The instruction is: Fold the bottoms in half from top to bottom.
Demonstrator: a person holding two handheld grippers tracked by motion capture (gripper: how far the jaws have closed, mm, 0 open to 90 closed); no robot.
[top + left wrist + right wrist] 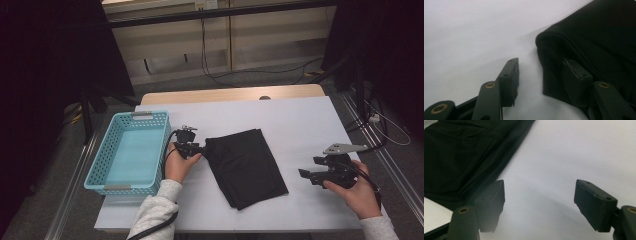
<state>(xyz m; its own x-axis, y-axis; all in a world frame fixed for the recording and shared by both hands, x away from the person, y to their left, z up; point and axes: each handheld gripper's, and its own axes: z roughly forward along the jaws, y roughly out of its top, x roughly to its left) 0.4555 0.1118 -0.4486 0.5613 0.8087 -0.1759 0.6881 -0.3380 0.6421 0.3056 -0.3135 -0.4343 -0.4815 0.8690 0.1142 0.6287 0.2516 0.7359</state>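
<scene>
The white table [300, 120] carries a blue basket [131, 150], and just right of the basket lies the folded black cloth [247, 165]. The left gripper [199, 148] is spread at the cloth's left corner, not pinching it. The right gripper [312, 175] is spread over bare table, well right of the cloth.

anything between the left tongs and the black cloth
Nothing visible. The left tongs are open at the corner of the black cloth, one pad against its folded edge and the other over bare table.

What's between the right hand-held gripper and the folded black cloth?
Nothing: in the high view only bare white table cover separates the right hand-held gripper from the black cloth. The right gripper view shows the same bare stretch.
</scene>
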